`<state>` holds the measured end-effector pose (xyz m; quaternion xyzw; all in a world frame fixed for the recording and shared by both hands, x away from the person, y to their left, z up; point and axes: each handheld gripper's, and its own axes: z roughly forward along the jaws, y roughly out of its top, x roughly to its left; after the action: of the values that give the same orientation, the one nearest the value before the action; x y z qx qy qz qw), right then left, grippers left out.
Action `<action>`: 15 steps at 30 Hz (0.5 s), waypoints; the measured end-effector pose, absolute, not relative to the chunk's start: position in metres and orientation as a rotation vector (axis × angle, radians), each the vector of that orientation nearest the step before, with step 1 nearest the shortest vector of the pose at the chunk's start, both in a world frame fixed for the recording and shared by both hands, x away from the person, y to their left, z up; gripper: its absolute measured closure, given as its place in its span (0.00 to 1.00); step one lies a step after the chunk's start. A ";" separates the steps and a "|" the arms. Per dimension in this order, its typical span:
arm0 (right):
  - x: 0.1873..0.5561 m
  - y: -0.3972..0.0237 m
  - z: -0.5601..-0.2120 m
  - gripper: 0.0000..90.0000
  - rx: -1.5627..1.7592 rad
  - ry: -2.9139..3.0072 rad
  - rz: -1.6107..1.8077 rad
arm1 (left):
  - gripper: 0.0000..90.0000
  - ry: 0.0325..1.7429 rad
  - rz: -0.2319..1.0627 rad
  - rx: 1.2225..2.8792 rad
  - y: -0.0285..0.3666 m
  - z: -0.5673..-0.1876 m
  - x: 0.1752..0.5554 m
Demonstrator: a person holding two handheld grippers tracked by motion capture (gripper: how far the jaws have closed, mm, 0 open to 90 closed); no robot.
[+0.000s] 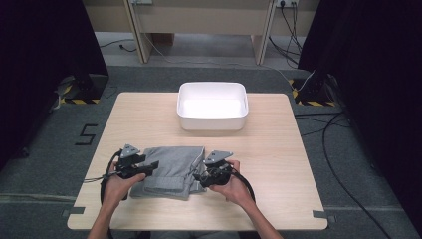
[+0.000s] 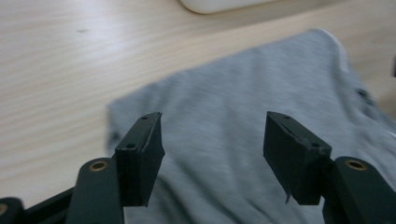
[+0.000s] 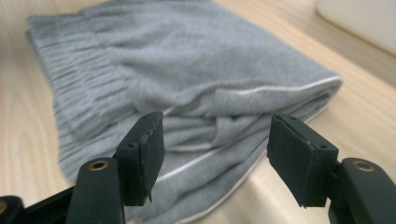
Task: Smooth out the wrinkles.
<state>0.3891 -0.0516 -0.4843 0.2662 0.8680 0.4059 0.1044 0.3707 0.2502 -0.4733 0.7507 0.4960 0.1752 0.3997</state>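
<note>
Readable mark: a single dark "5" (image 1: 85, 134)
Carrier: the grey floor (image 1: 45, 164)
Place: just off the left edge of the table (image 1: 278, 164), about level with the table's middle
Form: blocky strokes that look like dark tape; large against the floor
Table: no text or label legible
Other marks near the table: yellow-and-black hazard striping (image 1: 79, 101) on the floor beyond the table's far left corner, and again (image 1: 313, 102) beyond its far right corner; stripes alone, no wording
Remainder: nothing else legible
</note>
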 end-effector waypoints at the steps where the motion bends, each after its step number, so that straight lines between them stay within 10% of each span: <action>1: 0.387 -0.052 -0.485 0.41 0.777 2.563 1.190 | 0.40 1.238 0.440 1.916 0.246 -0.473 0.367; 15: 0.390 -0.033 -0.512 0.42 0.779 2.637 1.143 | 0.43 1.223 0.408 2.002 0.222 -0.495 0.355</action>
<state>0.3896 -0.0335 -0.5118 0.2608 0.8825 0.3827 0.0818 0.3552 0.2219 -0.4953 0.7807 0.4769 0.1590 0.3713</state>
